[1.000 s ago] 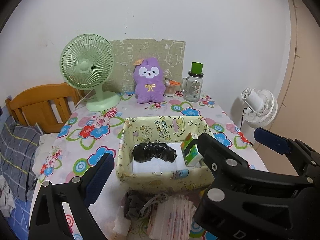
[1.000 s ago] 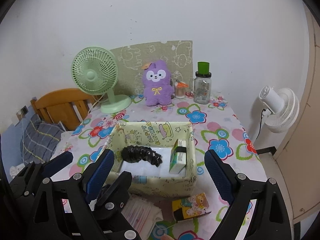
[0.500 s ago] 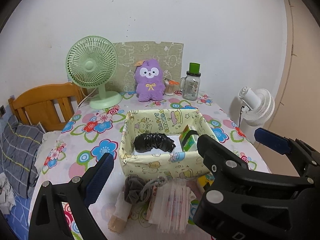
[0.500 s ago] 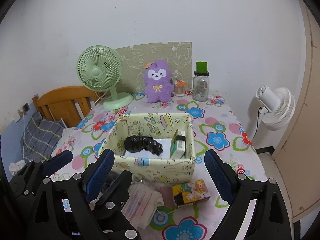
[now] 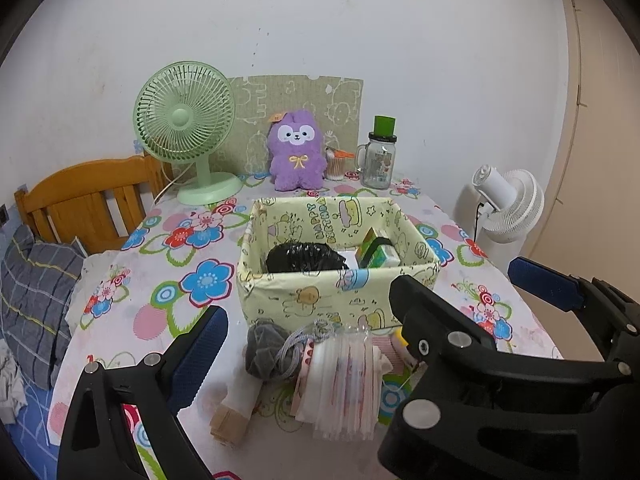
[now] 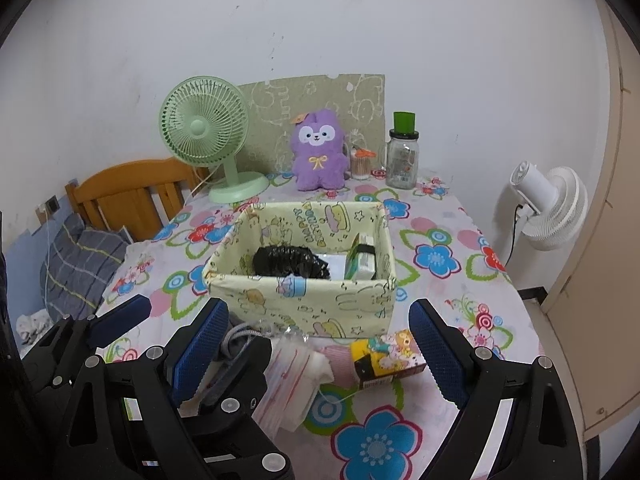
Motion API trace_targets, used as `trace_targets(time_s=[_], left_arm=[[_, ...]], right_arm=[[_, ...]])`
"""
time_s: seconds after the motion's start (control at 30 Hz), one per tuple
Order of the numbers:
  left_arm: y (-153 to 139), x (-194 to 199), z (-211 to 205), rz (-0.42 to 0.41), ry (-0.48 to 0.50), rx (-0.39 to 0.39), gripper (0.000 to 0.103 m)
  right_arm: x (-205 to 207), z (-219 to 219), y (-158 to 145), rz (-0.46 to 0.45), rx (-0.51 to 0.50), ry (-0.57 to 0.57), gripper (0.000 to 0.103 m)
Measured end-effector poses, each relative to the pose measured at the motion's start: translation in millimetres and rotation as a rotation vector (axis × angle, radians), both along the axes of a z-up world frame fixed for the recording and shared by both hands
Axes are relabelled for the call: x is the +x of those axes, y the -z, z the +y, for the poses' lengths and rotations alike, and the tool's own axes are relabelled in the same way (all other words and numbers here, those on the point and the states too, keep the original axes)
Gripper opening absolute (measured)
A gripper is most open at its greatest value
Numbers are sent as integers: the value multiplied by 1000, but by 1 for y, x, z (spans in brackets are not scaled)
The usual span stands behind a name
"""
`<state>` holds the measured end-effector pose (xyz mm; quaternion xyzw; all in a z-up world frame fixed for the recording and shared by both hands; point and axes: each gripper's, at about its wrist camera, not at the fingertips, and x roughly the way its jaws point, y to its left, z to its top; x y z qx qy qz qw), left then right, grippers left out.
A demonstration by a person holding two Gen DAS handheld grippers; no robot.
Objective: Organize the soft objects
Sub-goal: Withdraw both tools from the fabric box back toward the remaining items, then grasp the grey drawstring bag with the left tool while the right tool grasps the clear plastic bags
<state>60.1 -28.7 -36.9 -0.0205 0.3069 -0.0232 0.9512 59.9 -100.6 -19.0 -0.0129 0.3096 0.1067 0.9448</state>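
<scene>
A yellow fabric box (image 5: pixel 312 300) (image 6: pixel 280 300) stands mid-table, holding a black crumpled bag (image 5: pixel 304 258) (image 6: pixel 290 260) and a green carton (image 5: pixel 378 256) (image 6: pixel 362 262). In front of it lie a grey pouch (image 5: pixel 264 352), a stack of face masks (image 5: pixel 344 380) (image 6: pixel 292 376), a beige roll (image 5: pixel 236 416) and a small yellow cartoon box (image 6: pixel 386 358). My left gripper (image 5: pixel 308 332) is open and empty over these. My right gripper (image 6: pixel 320 336) is open and empty beside it, near the table's front.
A purple plush (image 5: pixel 296 156) (image 6: pixel 318 150), a green fan (image 5: pixel 186 128), a glass jar with green lid (image 5: pixel 380 158) and a cotton-swab pot (image 5: pixel 336 162) stand at the back. A wooden bed frame (image 5: pixel 88 204) is left, a white fan (image 5: pixel 506 204) right.
Both grippers have drawn back and lowered from over the box toward the table's front. The masks, pouch and cartoon box have come into fuller view. Both stay open.
</scene>
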Motion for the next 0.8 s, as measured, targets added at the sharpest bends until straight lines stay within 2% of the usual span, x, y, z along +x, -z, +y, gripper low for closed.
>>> trace_targets(time_s=[0.33, 0.8], left_arm=[[13, -13, 7, -6, -10, 11, 98], [39, -9, 24, 56, -16, 1, 97]], right_arm=[[-11, 7, 14, -3, 13, -18, 94], [-3, 25, 44, 60, 2, -18, 93]])
